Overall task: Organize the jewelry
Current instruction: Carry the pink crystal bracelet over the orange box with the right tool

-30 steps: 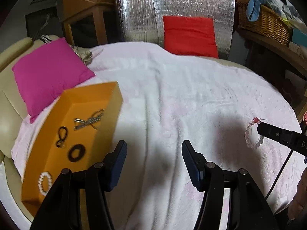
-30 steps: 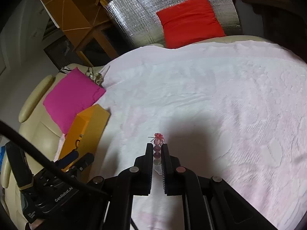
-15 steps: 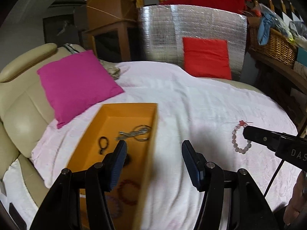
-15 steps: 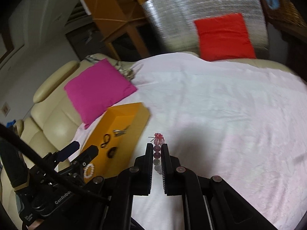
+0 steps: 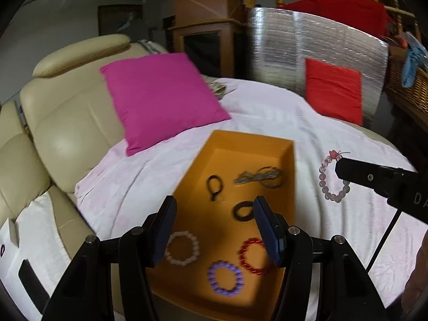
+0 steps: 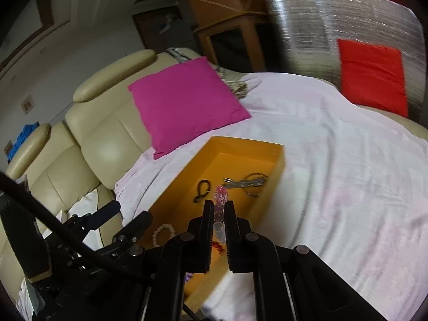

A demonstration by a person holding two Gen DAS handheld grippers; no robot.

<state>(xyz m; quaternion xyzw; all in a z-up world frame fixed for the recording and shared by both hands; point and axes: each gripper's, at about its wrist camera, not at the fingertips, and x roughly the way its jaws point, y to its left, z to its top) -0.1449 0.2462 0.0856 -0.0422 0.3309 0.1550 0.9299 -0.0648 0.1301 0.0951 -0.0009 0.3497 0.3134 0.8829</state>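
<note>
An orange box (image 5: 248,140) lies on the white blanket and holds several bracelets, black hair ties and a silver chain (image 5: 258,178). My left gripper (image 5: 215,230) is open and empty over the box's near half. My right gripper (image 6: 219,211) is shut on a pale pink bead bracelet (image 6: 220,200) with a red charm, held above the box (image 6: 267,151). In the left wrist view that bracelet (image 5: 333,178) hangs from the right gripper (image 5: 339,164), to the right of the box.
A magenta cushion (image 5: 160,99) leans on the cream sofa back (image 5: 67,123) to the left. A red cushion (image 5: 333,91) and a silver foil panel (image 5: 307,45) stand at the far side. A wicker basket (image 5: 409,85) is at the right.
Both grippers have swung left toward the orange box. The box now lies under the left gripper and the held pink bracelet is over it.
</note>
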